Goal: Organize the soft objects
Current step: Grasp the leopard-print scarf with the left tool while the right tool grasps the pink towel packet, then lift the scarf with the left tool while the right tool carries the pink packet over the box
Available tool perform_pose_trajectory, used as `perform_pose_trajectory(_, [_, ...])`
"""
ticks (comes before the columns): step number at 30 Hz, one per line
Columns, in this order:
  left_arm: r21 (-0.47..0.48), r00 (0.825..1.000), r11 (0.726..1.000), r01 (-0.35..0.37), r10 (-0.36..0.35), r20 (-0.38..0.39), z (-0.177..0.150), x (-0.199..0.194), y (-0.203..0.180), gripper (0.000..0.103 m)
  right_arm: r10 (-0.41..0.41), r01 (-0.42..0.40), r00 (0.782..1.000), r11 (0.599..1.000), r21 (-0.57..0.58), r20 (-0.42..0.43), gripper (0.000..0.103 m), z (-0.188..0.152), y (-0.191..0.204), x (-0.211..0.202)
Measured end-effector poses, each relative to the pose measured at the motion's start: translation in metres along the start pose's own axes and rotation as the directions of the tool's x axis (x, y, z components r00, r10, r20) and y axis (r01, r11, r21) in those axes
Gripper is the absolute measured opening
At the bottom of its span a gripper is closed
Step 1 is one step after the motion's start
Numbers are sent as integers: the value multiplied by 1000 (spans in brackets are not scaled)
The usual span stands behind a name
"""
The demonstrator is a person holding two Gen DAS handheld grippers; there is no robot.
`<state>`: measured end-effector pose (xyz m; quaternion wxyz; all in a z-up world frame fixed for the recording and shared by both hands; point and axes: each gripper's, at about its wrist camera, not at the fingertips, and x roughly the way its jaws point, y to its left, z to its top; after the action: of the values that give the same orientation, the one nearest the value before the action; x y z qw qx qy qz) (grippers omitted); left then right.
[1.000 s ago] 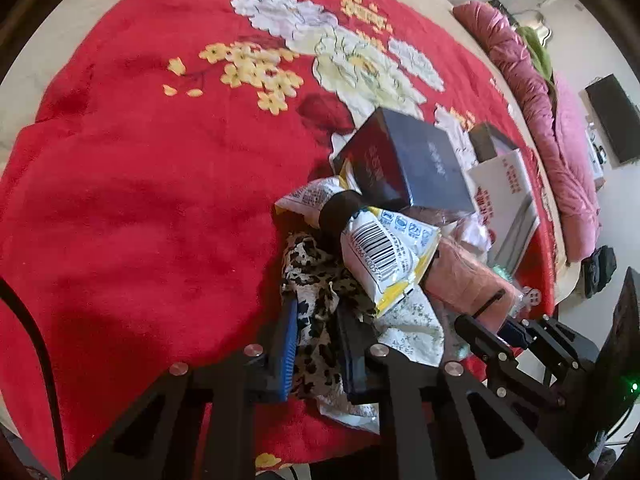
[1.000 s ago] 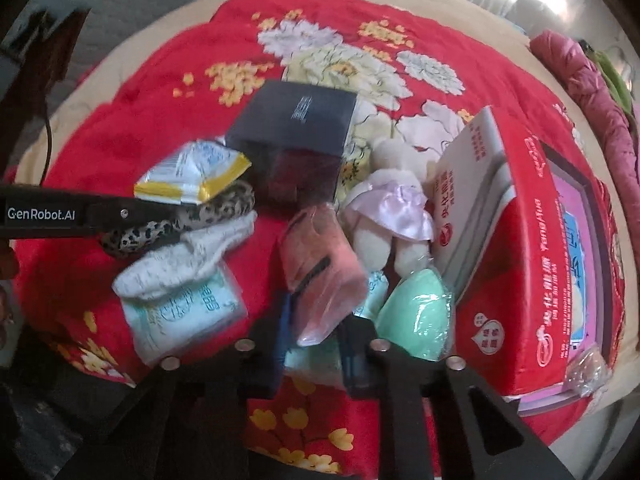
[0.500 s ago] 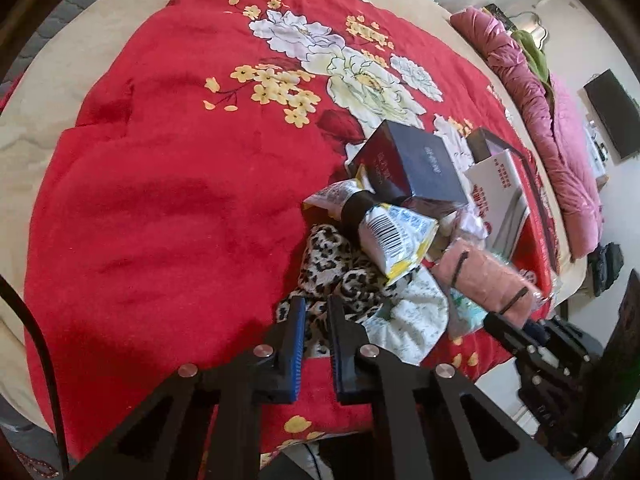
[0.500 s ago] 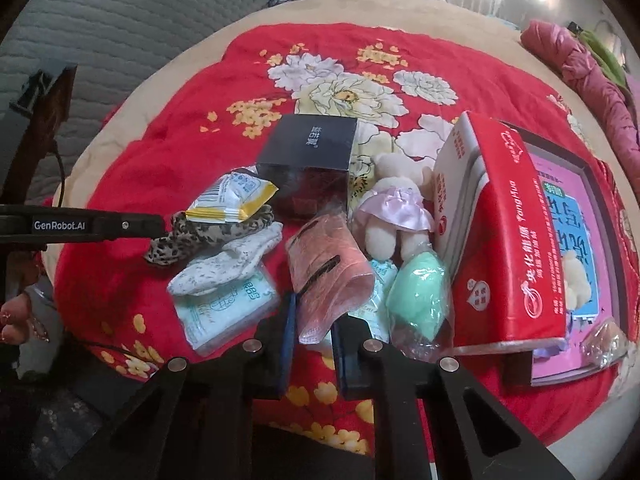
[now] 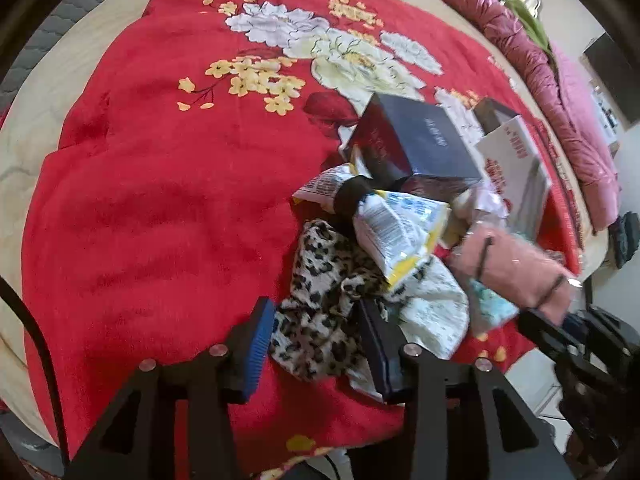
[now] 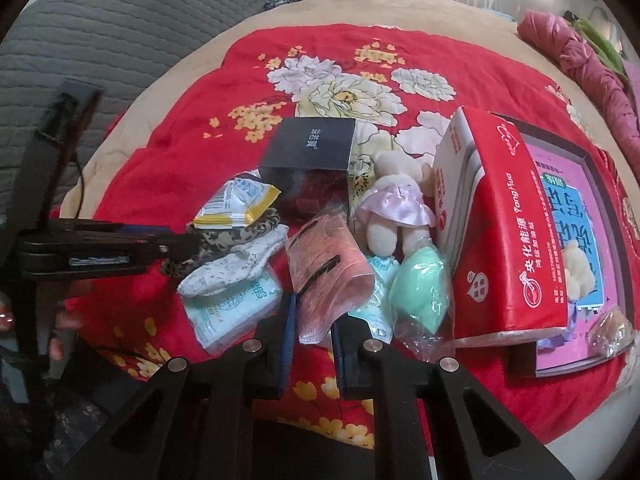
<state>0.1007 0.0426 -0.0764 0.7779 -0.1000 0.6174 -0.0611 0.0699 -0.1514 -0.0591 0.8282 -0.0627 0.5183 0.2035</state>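
Now the left hand-held gripper (image 5: pixel 316 336) has just been opening; its jaws stand apart around the leopard-print cloth (image 5: pixel 320 320) on the red bedspread (image 5: pixel 160 200). Rightward, the right hand-held gripper (image 6: pixel 314 322) is clamped on the wrapped pink cloth (image 6: pixel 328 276).

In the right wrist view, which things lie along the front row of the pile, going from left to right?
Tissue pack → pink bagged cloth held in the right gripper → green bagged item → red box.
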Motion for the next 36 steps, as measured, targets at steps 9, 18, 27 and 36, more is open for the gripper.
perform_pose_trajectory(9, [-31, 996, 997, 65, -67, -59, 13, 33, 4, 45, 5, -5, 1000, 1000, 7, 5, 17, 3, -1, -3])
perform_pose_trajectory(18, [-81, 987, 985, 155, -158, -33, 14, 20, 16, 10, 4, -4, 1000, 1000, 20, 26, 17, 5, -6, -14])
perform_pose_trajectory(27, [-36, 992, 992, 124, -122, 44, 5, -39, 11, 10, 28, -30, 997, 999, 31, 67, 17, 6, -3, -32])
perform_pose_trajectory(36, [-2, 988, 996, 88, -87, 131, -2, -90, -4, 10, 47, -53, 991, 998, 43, 126, 17, 7, -5, -55])
